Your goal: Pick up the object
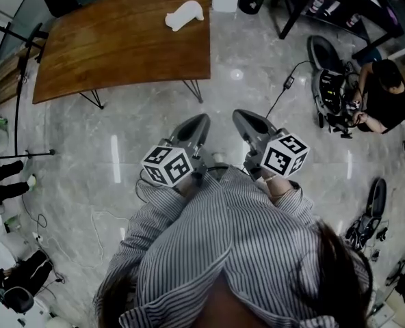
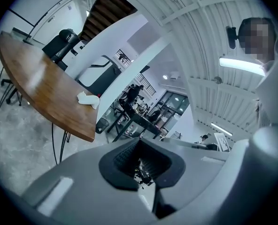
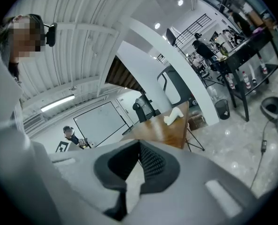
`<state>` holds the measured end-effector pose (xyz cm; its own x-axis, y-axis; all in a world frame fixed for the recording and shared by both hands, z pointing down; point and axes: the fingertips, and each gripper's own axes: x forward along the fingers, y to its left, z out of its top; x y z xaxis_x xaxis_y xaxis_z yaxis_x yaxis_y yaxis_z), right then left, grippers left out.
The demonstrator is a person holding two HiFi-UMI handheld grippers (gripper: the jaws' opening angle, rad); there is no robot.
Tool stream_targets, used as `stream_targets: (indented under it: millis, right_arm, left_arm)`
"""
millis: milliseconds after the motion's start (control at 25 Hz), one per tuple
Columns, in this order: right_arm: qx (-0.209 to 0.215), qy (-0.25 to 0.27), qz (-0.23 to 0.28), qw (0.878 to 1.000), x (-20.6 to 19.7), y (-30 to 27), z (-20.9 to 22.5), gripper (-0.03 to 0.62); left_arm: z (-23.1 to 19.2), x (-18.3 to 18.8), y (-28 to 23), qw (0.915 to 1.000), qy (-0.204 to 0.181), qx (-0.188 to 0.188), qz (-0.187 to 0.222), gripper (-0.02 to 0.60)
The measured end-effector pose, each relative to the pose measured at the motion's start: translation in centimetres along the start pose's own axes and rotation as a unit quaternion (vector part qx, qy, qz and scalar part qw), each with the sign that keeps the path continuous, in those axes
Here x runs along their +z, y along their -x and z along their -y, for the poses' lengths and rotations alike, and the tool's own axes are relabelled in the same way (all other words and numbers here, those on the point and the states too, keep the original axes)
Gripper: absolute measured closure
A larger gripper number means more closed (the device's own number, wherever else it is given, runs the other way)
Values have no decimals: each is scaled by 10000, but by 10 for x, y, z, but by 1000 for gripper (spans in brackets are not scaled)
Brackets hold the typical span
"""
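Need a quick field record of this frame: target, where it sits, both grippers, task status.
target: white object
location: on the wooden table, near its far right corner in the head view
left gripper: jaws together, nothing between them, held close to the person's chest above the floor
right gripper: jaws together, nothing between them, beside the left one
contact: none; both grippers are well short of the table
bystander: seated person at the right, by equipment
status: pick not yet begun
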<state>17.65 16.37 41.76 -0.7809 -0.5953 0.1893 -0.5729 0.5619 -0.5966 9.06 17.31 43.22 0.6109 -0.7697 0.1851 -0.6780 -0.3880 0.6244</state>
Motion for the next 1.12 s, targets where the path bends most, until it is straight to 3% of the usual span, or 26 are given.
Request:
stream_targets:
  millis: [280, 600, 1120]
  right_arm:
    - [-38, 114, -143, 9998, 10, -39, 19, 591]
    - [-309, 118, 53, 9994, 61, -130, 60, 591]
    - [-1006, -659, 234, 9925, 121, -295, 121, 576]
  left_arm:
    - [-31, 21, -22, 9999, 85, 81, 82, 577]
    - [-99, 93, -78, 9998, -173, -67, -83, 577]
    - [-225, 205, -135, 9977, -154, -264, -598, 577]
